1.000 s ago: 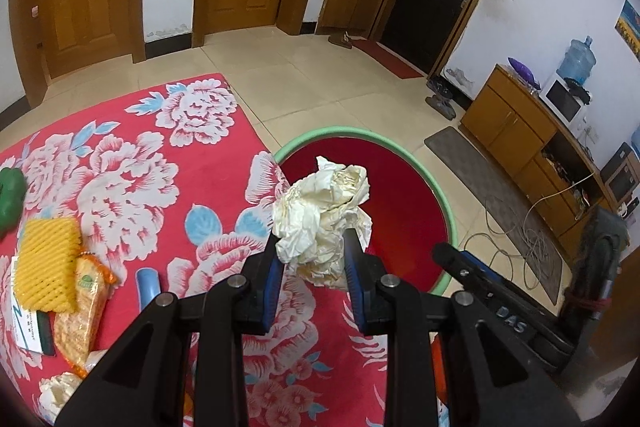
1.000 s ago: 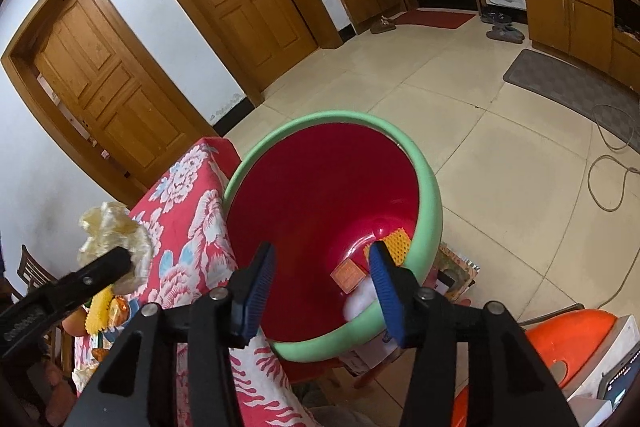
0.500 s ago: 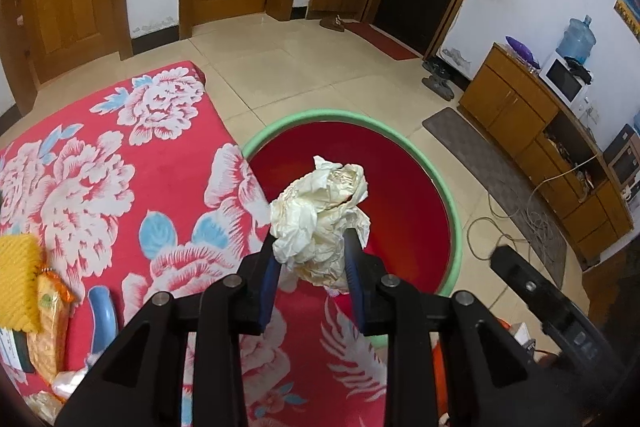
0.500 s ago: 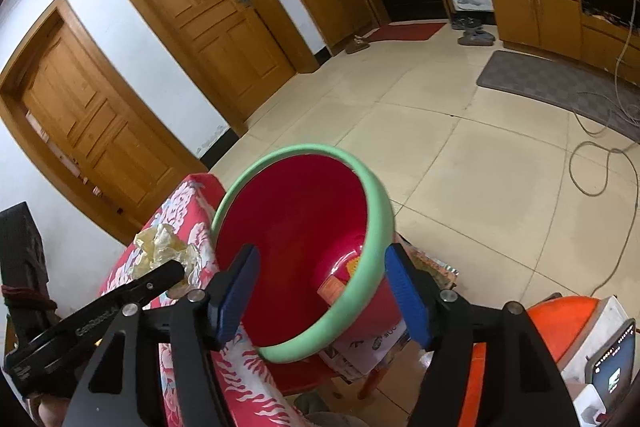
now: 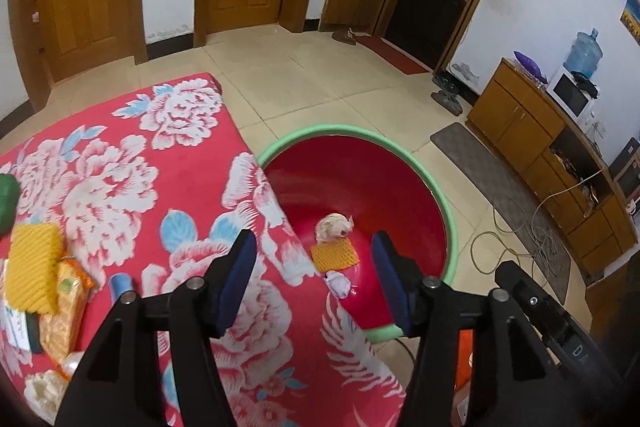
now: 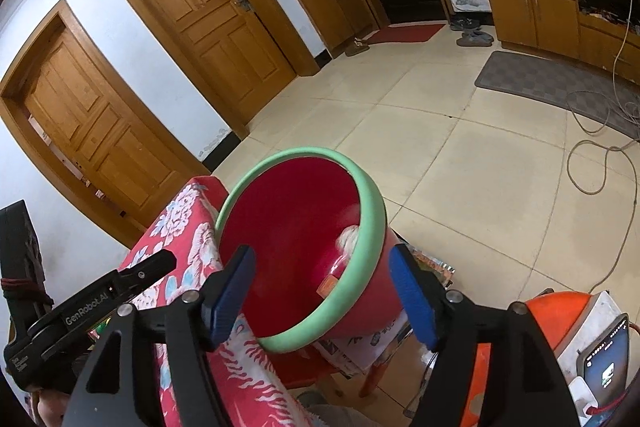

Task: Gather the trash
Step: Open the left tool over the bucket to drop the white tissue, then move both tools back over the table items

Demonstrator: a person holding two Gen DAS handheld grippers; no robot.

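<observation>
A crumpled paper wad (image 5: 334,227) that the left gripper (image 5: 314,277) was pinching above the basin a second ago now lies inside it, and that gripper's blue pads have swung wide apart with nothing between them.

The table under its red floral cloth (image 5: 132,187) fills the left of the left wrist view. Hard against its edge stands the red basin with a green rim (image 5: 400,155), which serves as the trash bin. On the basin's floor, largest to smallest, lie the paper wad, an orange mesh piece (image 5: 334,255) just beside it, and a small white scrap (image 5: 338,283) near the cloth's edge.

The right gripper (image 6: 322,297) hangs over the basin (image 6: 372,223) from the other side, its jaws spread wide and gripping nothing; the pale wad (image 6: 348,239) shows blurred just inside the rim.

The collection looks partly done. At least three pieces are in the basin, but several things are left on the cloth at the far left: a yellow foam net (image 5: 32,263), an orange snack packet (image 5: 66,301), a small blue tube (image 5: 120,285), a dark green object (image 5: 8,197) at the frame edge, and a pale crumpled lump (image 5: 44,393) near the bottom corner. Which of these count as trash cannot be told for certain, though the lump and packet seem likely next pickups.
</observation>
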